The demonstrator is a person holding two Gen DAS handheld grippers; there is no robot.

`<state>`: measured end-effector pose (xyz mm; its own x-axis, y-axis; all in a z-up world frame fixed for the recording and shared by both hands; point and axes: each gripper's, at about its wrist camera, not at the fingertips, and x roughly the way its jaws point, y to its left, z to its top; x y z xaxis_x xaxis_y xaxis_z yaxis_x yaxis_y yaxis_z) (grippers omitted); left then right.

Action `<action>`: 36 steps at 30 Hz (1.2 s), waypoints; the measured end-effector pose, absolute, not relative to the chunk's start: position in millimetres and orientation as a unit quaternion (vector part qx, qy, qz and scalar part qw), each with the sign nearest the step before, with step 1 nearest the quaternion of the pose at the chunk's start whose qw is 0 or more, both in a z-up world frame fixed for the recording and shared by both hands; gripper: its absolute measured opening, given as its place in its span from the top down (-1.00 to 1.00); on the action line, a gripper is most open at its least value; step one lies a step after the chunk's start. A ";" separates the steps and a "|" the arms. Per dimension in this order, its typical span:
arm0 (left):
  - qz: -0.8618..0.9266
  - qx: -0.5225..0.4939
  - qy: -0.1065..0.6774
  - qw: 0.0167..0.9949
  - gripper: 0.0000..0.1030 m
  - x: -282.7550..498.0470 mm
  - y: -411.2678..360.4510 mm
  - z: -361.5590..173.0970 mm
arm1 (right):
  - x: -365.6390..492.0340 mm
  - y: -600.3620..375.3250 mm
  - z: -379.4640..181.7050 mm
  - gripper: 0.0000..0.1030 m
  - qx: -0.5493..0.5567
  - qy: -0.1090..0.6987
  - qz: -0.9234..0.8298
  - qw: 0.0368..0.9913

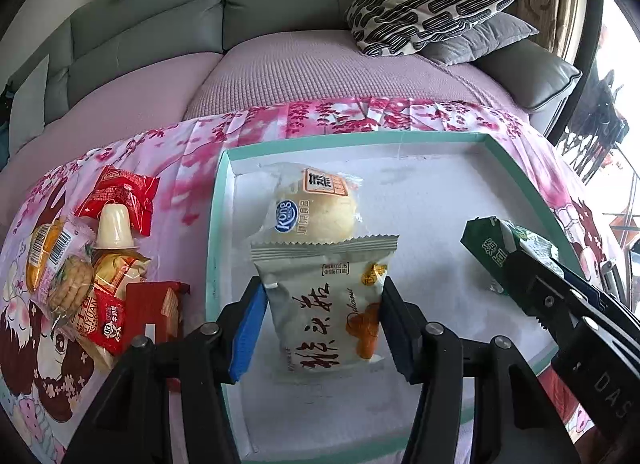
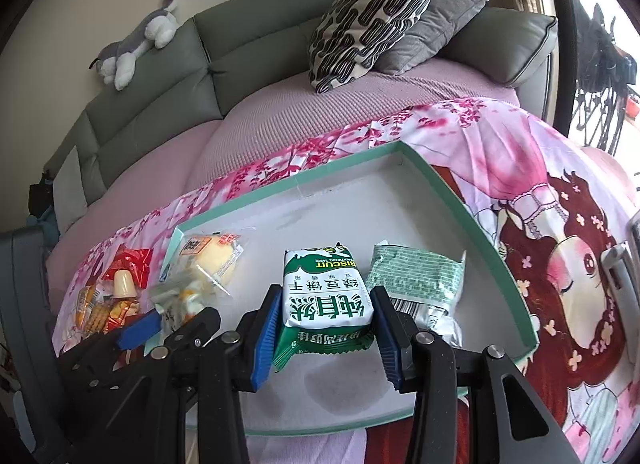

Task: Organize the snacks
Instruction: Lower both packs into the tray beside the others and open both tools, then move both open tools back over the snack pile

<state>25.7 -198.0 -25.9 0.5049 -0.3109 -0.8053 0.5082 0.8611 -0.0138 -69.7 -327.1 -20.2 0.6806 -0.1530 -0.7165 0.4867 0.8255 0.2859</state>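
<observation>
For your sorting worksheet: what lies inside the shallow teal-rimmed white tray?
Inside the teal-rimmed white tray: a clear-wrapped yellow bun, a white pastry packet, a green-and-white biscuit packet and a pale green packet. Anything beneath them is covered.

Your views are daylit from a blown-out window [image 1: 624, 112] at right, soft shadows, strong fisheye bending, dark vignetted corners, far sofa [image 2: 160, 76] perhaps slightly soft.

The setting was a home living room. A grey-green sofa [image 2: 168, 104] carried patterned cushions [image 2: 372, 20]. A plush toy [image 2: 136, 44] lay on its backrest.
</observation>
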 end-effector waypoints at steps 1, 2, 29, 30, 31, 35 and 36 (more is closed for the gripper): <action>-0.237 0.113 0.438 0.860 -0.11 26.4 -197.6 -26.6 | -68.6 -326.9 -21.7 0.09 0.234 0.358 -0.180 0.886; -0.236 0.113 0.438 0.860 -0.11 27.0 -197.4 -27.2 | -67.7 -326.9 -22.8 0.09 0.234 0.360 -0.180 0.885; -0.221 0.126 0.443 0.860 -0.32 24.0 -185.0 -6.6 | -74.5 -327.2 -10.9 0.06 0.208 0.367 -0.206 0.883; -0.219 0.127 0.443 0.860 -0.51 24.3 -185.2 -7.3 | -74.5 -327.8 -11.8 0.06 0.208 0.369 -0.207 0.882; -0.216 0.129 0.443 0.860 -0.66 24.6 -185.3 -8.0 | -74.5 -328.1 -12.4 0.06 0.208 0.370 -0.208 0.881; -0.213 0.128 0.435 0.865 -0.88 24.6 -183.9 -6.9 | -74.5 -329.8 -15.9 0.05 0.211 0.374 -0.213 0.878; -0.212 0.127 0.435 0.866 -0.89 24.9 -183.3 -6.9 | -74.3 -330.2 -16.7 0.04 0.211 0.376 -0.214 0.877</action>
<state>24.9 -183.3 -6.9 0.5323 -0.2564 -0.8068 0.4768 0.8783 0.0354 -74.3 -330.2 -16.7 0.6263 -0.2162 -0.7490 0.5332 0.8197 0.2092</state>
